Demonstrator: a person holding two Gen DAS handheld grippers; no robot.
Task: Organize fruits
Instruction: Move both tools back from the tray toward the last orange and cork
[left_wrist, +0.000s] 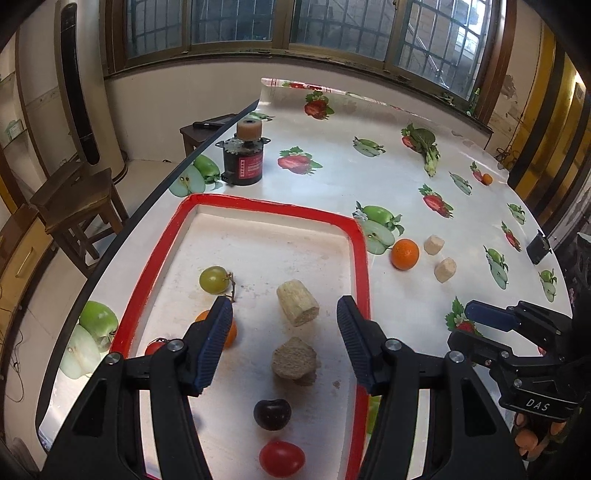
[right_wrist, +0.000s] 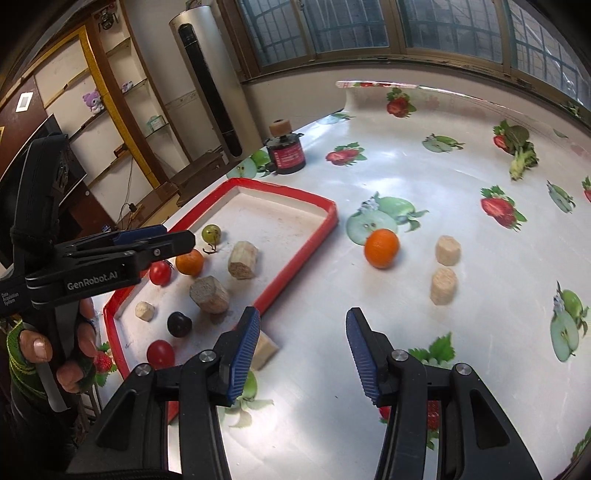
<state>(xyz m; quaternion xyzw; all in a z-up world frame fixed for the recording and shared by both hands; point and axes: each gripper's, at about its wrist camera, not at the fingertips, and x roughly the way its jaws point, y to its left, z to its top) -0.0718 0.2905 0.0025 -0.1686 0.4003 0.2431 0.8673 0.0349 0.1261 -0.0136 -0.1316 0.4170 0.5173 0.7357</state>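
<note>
Tray (left_wrist: 360, 258) chunk (left_wrist: 294, 357) between left jaws

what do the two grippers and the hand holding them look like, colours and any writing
Both the left gripper and right gripper are black plastic with silver pivot bolts and ribbed blue finger pads. White lettering reads GenRobot.AI on the left one and DAS on the right. The person's left hand is bare, with a green knitted cuff.

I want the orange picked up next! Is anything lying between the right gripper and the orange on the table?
No. In the right wrist view, the tablecloth between the right gripper and the orange is bare, showing only printed fruit. Two beige chunks sit off to the right.
</note>
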